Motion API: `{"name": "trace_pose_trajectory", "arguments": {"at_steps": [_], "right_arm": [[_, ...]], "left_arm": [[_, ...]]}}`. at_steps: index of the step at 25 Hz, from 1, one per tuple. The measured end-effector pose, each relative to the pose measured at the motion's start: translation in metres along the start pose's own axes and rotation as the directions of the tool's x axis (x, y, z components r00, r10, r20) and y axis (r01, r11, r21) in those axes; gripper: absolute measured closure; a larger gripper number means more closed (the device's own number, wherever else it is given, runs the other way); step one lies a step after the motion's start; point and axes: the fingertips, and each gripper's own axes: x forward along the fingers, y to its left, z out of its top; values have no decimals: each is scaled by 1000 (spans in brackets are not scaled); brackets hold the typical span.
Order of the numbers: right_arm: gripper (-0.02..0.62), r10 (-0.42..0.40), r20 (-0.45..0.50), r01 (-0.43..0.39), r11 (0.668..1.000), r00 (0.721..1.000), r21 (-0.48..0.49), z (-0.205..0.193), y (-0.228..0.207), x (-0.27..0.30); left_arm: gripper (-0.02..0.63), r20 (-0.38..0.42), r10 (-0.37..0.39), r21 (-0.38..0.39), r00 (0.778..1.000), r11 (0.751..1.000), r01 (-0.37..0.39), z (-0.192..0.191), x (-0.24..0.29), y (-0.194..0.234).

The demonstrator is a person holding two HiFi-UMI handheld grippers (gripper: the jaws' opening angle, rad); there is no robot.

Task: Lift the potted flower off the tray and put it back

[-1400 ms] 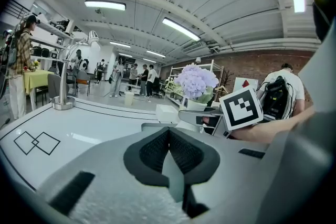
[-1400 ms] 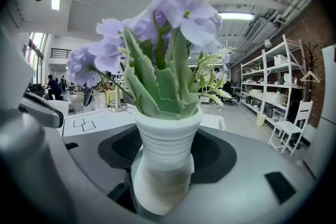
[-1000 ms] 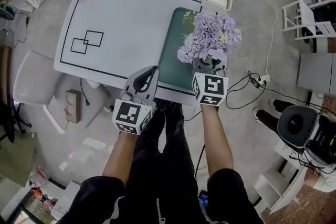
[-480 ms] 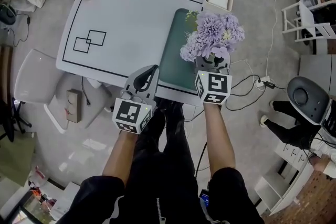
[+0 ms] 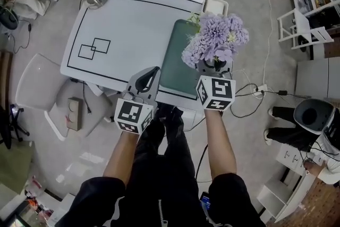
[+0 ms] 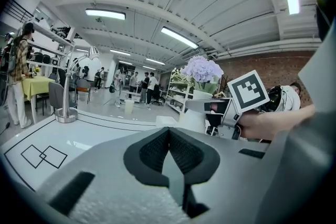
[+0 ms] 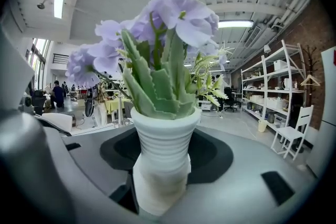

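Clamping the white pot of the potted flower (image 7: 164, 139) between its jaws, the right gripper (image 5: 213, 67) holds it up over the near right edge of the green tray (image 5: 178, 66). The left gripper (image 5: 152, 73) hovers at the table's (image 5: 133, 24) near edge, left of the tray, jaws pressed together on nothing.

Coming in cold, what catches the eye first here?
The purple potted flower stands out, its white pot clamped in the right gripper, beside the right edge of the green tray on the white table. The left gripper hangs shut and empty at the table's near edge.
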Motion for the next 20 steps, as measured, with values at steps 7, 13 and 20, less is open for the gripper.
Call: {"name": "trace_pose_trajectory", "arguments": {"at_steps": [7, 13, 20], "right_arm": [[353, -3, 19, 2, 1000, 1000, 12, 34, 9, -36], [353, -23, 6, 22, 999, 1000, 24, 33, 13, -75], [353, -59, 6, 58, 996, 998, 64, 14, 29, -128]], "left_arm": [[600, 45, -16, 22, 999, 1000, 15, 30, -11, -11], [600, 63, -48, 43, 997, 998, 45, 38, -18, -26], [600, 58, -90, 75, 994, 994, 85, 34, -25, -53]]}}
